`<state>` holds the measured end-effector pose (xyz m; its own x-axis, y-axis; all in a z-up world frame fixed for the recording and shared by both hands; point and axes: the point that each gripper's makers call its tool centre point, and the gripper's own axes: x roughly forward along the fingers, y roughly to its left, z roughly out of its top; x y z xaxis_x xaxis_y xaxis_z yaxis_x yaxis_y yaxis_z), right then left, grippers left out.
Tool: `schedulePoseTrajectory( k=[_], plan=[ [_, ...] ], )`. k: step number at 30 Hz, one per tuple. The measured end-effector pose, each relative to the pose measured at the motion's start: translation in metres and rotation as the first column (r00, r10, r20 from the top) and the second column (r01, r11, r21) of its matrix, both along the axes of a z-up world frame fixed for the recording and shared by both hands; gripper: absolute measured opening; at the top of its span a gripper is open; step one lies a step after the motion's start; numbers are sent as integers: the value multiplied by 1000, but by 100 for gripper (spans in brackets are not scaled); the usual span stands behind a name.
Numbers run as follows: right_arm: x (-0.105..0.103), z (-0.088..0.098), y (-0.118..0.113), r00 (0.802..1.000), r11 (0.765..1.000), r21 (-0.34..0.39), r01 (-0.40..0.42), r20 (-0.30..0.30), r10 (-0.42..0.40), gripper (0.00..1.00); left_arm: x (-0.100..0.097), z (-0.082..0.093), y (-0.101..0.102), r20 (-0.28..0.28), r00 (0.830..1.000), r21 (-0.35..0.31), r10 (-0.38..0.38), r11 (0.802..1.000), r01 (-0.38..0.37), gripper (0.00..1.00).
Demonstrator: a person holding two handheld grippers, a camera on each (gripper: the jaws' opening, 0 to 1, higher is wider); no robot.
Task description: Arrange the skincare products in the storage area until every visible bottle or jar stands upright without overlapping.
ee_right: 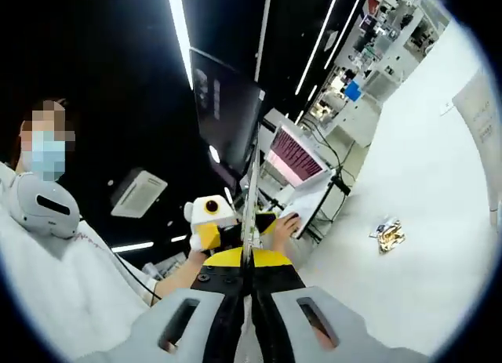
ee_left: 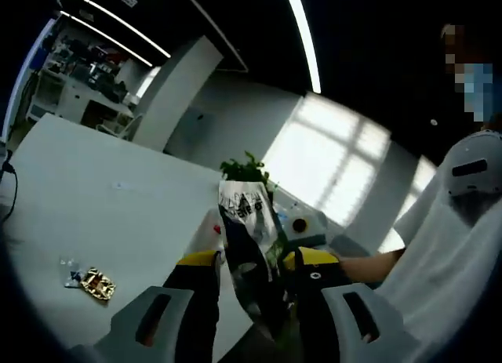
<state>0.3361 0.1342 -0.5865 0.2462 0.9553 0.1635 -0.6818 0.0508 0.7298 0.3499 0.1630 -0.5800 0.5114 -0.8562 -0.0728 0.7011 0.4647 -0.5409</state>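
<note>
Left gripper view showed the left tongs clamping a printed bag, contents hidden. Right tongs pinched its thin edge.

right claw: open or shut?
Shut. In the right gripper view the right claw has its yellow-tipped jaws pressed together on the edge of a thin sheet, with no gap showing between them.

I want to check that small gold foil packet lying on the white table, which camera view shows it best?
The left gripper view: the small gold foil packet lies on the white table, with a little clear wrapper beside it. The right gripper view shows the packet smaller and crumpled, farther off.
</note>
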Motion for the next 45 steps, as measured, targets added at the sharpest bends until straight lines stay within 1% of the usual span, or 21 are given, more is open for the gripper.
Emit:
schedulePoseTrajectory(
  k=[3, 4, 5, 7, 8, 11, 13, 14, 19, 21, 23, 24, 27, 28, 30, 33, 35, 37, 41, 43, 45],
  plan=[
    [5, 4, 0, 999, 999, 30, 25, -34, -24, 1, -5, -6, -5, -12, 1000, -4, 0, 1000, 0, 32],
    [5, 4, 1, 999, 999, 35, 23, -50, -22, 1, 1, -5, -2, 2, 999, -17, 48, 999, -48, 32],
    [5, 3, 2, 998, 999, 36, 27, -63, -24, 1, 0, -8, 0, -18, 998, -26, 54, 998, -54, 30],
    [4, 1, 3, 997, 999, 44, 27, -78, -24, 1, 3, -10, 5, -20, 996, -31, 87, 996, -87, 23],
    [4, -1, 3, 996, 999, 42, 32, -89, -28, 1, 4, -10, 8, -25, 994, -41, 104, 994, -105, 23],
    [5, -4, 2, 992, 998, 56, 38, -122, -31, 1, 2, -10, 10, -27, 993, -50, 115, 992, -116, 19],
    [5, -6, 0, 991, 998, 50, 40, -130, -33, 1, 3, -10, 16, -31, 991, -64, 130, 989, -131, 8],
    [6, -6, -1, 990, 998, 51, 41, -134, -34, 1, 3, -9, 17, -43, 991, -81, 123, 989, -126, 7],
    [6, -9, -1, 990, 999, 17, 43, -137, -40, 1, 1, -9, 14, -72, 992, -102, 102, 989, -109, 1],
    [6, -10, -2, 988, 999, 13, 42, -146, -40, 1, 2, -10, 13, -77, 991, -98, 106, 989, -113, 0],
    [6, -11, -3, 986, 999, 8, 45, -162, -43, 1, 3, -13, 12, -128, 987, -114, 95, 987, -109, 0],
    [6, -12, -4, 984, 999, 10, 50, -170, -48, 1, 5, -13, 12, -137, 986, -123, 93, 986, -110, 0],
    [8, -14, -6, 979, 998, 10, 69, -194, -66, 1, 7, -16, 10, -136, 985, -122, 105, 985, -122, 0],
    [10, -13, -7, 974, 996, 21, 88, -209, -82, 1, 10, -15, 10, -109, 985, -126, 130, 982, -144, 0],
    [11, -12, -8, 968, 994, 41, 102, -234, -89, 1, 11, -14, 9, -90, 984, -134, 154, 977, -165, 1],
    [14, -11, -9, 962, 990, 54, 134, -249, -117, 1, 8, -21, 4, -118, 984, -124, 134, 981, -149, 11],
    [16, -11, -10, 956, 987, 69, 144, -268, -120, 1, 4, -27, 0, -121, 983, -119, 136, 982, -150, 13],
    [18, -13, -10, 954, 987, 61, 147, -273, -125, 1, 0, -28, -4, -146, 981, -147, 126, 978, -147, 12],
    [17, -21, -10, 947, 990, 40, 139, -296, -121, 1, 2, -36, 2, -168, 974, -156, 152, 971, -179, 8],
    [17, -26, -11, 942, 990, 19, 141, -309, -129, 1, 1, -37, 2, -176, 970, -155, 166, 969, -194, 5],
    [18, -33, -11, 941, 989, -22, 144, -308, -144, 1, 1, -42, 2, -206, 962, -146, 178, 967, -210, 1]
  ],
)
